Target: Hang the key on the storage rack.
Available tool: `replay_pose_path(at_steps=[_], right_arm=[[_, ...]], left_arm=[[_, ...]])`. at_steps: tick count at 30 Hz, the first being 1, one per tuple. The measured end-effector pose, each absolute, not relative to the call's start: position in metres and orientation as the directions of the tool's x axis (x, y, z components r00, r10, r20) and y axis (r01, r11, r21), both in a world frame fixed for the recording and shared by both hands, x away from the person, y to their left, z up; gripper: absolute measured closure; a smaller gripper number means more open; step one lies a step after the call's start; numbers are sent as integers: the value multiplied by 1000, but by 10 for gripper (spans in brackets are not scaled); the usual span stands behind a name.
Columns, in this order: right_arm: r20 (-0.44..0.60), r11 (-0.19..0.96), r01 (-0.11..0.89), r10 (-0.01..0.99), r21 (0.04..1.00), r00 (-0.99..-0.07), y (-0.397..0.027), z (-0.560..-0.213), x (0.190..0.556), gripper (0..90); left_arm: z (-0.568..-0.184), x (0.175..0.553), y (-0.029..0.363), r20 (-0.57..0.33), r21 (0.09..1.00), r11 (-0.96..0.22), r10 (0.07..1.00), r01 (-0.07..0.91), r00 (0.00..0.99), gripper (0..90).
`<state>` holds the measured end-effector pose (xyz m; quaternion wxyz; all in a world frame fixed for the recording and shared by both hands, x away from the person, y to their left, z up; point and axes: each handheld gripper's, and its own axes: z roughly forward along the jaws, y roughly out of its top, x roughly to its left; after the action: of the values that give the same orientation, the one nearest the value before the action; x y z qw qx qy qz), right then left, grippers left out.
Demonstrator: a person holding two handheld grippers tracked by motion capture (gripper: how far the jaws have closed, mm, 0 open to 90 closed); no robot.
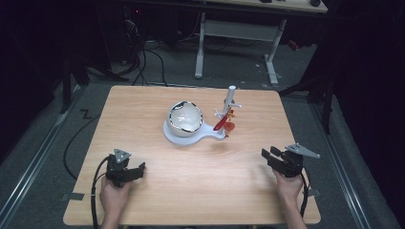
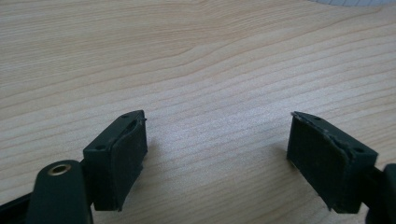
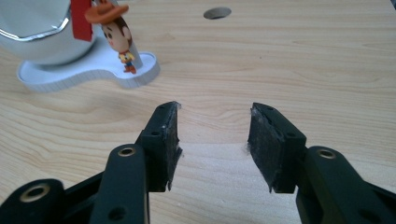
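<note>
A white stand [image 1: 181,136] sits at the table's middle, carrying a shiny white globe-shaped bowl [image 1: 185,117] and a white post [image 1: 229,100] with a red piece [image 1: 220,124] and a small cowboy figure [image 1: 230,115]. In the right gripper view the globe [image 3: 37,28], the red piece [image 3: 81,21] and the cowboy figure [image 3: 116,37] stand on the stand's base [image 3: 93,70]. My left gripper [image 1: 136,171] rests near the front left, open and empty [image 2: 217,140]. My right gripper [image 1: 267,153] is at the front right, open and empty [image 3: 214,126], pointing toward the stand.
The wooden table [image 1: 191,191] has a round cable hole [image 3: 217,12] beyond the stand in the right gripper view. Behind the table stand a desk frame [image 1: 239,33] and cables on the floor [image 1: 143,62]. Bare wood lies between both grippers.
</note>
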<state>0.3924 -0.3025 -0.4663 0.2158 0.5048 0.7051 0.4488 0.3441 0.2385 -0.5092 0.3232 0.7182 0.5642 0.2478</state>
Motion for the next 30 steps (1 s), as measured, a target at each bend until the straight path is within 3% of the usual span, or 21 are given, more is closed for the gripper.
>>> replay_pose_path(at_steps=[30], right_arm=[[67,171,616,937,769,-344,-296,-501,408,457]], left_arm=[[-509,344,238,-9,744,-155,971,650,241,204]])
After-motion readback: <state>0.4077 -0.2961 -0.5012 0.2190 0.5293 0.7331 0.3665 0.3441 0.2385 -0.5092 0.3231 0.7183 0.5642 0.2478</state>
